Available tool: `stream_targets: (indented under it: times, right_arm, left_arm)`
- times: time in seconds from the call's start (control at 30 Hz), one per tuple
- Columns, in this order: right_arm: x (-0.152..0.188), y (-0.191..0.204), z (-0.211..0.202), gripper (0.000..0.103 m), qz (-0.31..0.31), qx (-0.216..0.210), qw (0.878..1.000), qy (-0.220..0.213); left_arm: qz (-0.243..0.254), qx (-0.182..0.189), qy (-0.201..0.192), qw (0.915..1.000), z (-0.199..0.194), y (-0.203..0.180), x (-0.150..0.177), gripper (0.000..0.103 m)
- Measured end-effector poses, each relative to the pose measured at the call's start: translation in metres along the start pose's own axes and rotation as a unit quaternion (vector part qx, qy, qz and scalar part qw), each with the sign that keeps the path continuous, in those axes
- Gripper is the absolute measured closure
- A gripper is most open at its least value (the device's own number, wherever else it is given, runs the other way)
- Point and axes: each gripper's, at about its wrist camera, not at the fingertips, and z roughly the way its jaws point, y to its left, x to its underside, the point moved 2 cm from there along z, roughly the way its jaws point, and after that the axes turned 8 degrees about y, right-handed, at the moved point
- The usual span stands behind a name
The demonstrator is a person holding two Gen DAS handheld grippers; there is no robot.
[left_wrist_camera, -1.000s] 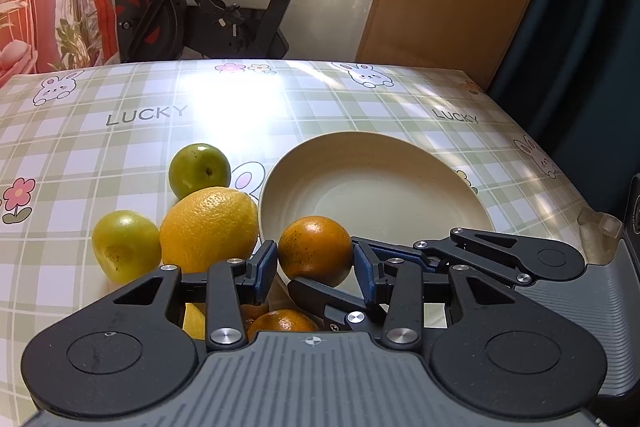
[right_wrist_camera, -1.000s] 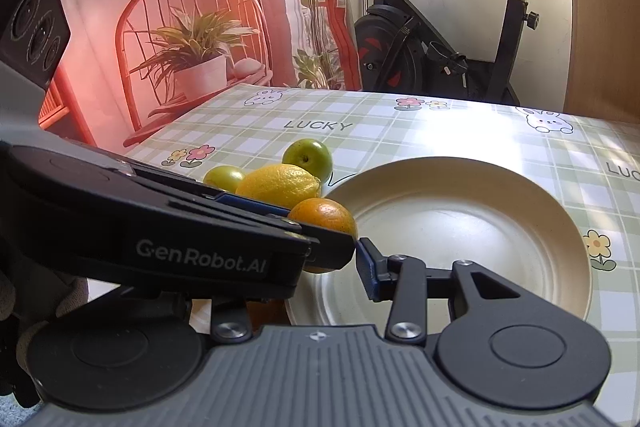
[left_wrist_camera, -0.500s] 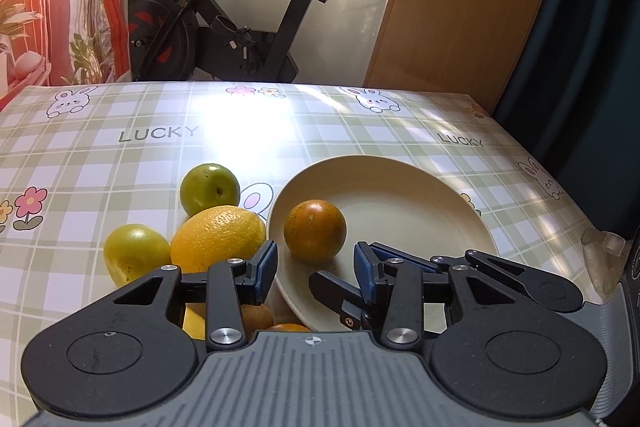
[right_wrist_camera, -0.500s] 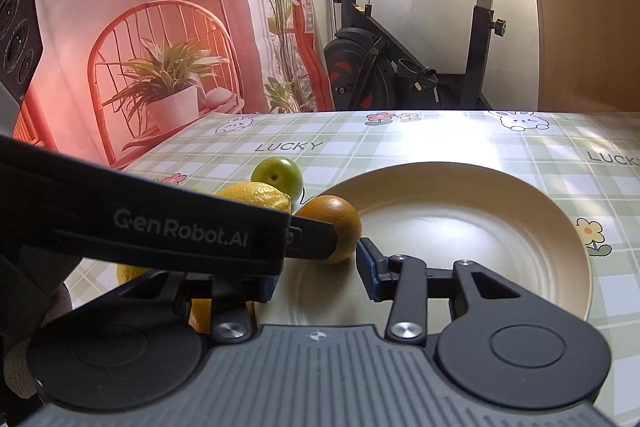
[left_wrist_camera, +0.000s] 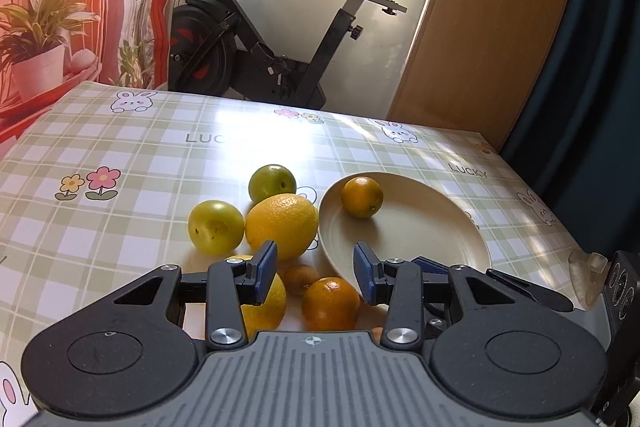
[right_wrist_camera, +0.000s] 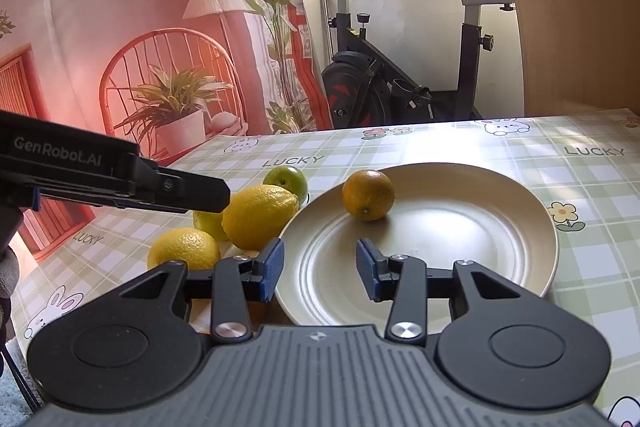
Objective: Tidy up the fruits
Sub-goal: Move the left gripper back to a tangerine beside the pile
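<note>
A cream plate (left_wrist_camera: 432,231) (right_wrist_camera: 460,227) holds one orange (left_wrist_camera: 362,197) (right_wrist_camera: 368,195) near its far left rim. Left of the plate lie a big lemon (left_wrist_camera: 282,225) (right_wrist_camera: 260,215), two green fruits (left_wrist_camera: 216,227) (left_wrist_camera: 272,183), a second lemon (left_wrist_camera: 264,301) (right_wrist_camera: 184,249), a small brown kiwi (left_wrist_camera: 300,277) and another orange (left_wrist_camera: 330,303). My left gripper (left_wrist_camera: 316,273) is open and empty, raised above the near orange. My right gripper (right_wrist_camera: 320,267) is open and empty over the plate's near rim.
The table (left_wrist_camera: 120,155) has a green checked cloth with rabbits and flowers. An exercise bike (left_wrist_camera: 256,39) stands behind its far edge, with a wooden panel (left_wrist_camera: 492,27) to the right. The left gripper's body (right_wrist_camera: 112,179) crosses the right wrist view at left.
The orange left my left gripper and now rests in the plate. Both grippers pulled back and up from it, and the left gripper's jaws opened wider.
</note>
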Motion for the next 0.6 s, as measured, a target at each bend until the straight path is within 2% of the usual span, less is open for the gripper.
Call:
stream_targets:
  times: [0.23, 0.6]
  right_arm:
    - [0.007, 0.011, -0.01, 0.06, -0.011, -0.01, 1.0, 0.015]
    - [0.012, 0.035, -0.031, 0.07, -0.049, -0.023, 0.998, 0.029]
  left_arm:
    - [-0.018, -0.004, 0.006, 0.9998, -0.015, 0.014, 0.016, 0.059]
    - [-0.016, 0.003, -0.001, 0.9999, -0.03, 0.006, 0.033, 0.059]
